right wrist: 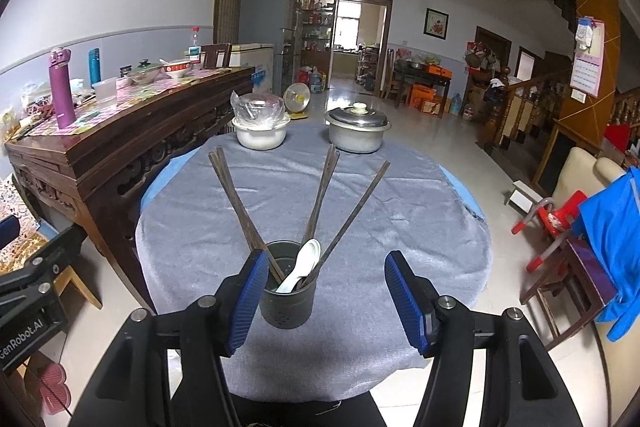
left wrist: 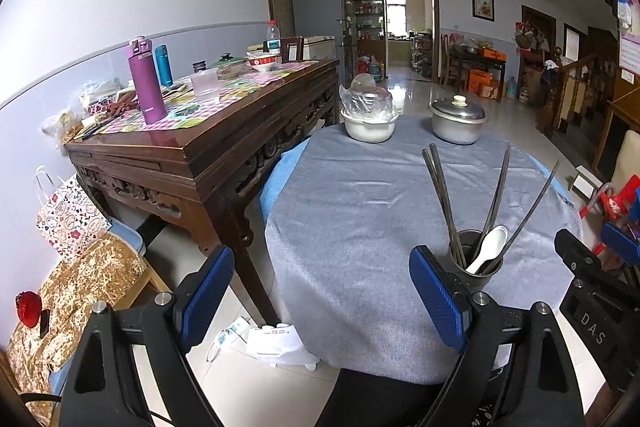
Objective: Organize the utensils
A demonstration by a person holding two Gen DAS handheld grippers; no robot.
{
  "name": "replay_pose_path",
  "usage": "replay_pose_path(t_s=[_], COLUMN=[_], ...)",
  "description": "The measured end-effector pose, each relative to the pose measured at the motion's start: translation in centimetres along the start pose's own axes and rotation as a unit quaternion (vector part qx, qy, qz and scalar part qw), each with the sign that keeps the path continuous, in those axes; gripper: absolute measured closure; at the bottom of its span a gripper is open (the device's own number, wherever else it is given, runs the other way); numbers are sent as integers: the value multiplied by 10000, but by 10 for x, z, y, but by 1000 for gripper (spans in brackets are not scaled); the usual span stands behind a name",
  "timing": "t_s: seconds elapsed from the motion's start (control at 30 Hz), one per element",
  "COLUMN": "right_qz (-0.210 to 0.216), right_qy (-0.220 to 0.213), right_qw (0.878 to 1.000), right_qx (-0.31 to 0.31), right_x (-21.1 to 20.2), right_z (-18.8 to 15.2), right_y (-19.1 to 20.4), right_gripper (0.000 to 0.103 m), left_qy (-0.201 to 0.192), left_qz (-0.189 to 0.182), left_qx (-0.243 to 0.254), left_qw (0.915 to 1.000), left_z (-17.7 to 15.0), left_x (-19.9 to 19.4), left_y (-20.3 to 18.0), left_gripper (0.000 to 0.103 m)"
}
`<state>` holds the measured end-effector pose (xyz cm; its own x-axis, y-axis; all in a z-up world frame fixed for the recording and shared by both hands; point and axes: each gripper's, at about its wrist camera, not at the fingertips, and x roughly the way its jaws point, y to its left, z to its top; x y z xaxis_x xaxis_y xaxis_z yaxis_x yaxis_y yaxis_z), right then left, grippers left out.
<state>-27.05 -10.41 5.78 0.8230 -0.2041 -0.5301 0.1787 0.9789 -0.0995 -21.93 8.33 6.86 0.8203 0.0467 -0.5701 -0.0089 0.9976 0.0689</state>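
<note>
Standing near the front edge of a round table [right wrist: 400, 187] draped in grey cloth, a dark utensil holder [right wrist: 287, 287] contains several dark chopsticks [right wrist: 320, 195] fanning outward and one white spoon [right wrist: 304, 263]. The right gripper [right wrist: 326, 301] hovers just behind the holder with its blue-padded jaws spread wide, the left pad close beside the holder's rim, gripping nothing. The left gripper [left wrist: 324, 301] hangs over the table's left side, jaws likewise parted and empty, with the holder just beyond its right finger. At the far side of the table sit a white bowl [right wrist: 262, 135] covered with plastic wrap and a lidded metal pot [right wrist: 357, 131], apart from each other.
</note>
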Motion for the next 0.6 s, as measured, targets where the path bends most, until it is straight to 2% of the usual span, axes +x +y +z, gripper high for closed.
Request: replay_pose_path(t_s=[0.5,0.6], right_qz=[323,323], right_qy=[125,133], right_qw=[9987,9973], right_qx=[367,638], right_x=[30,45], right_z=[3,2], right_y=[-26,-48], right_gripper=[38,36], left_qy=[168,216], left_qz=[22,50], left_qx=[264,172], left_qw=[9995,9996], left_z=[4,8], left_x=[18,38], left_y=[-29,-27], left_gripper=[13,13])
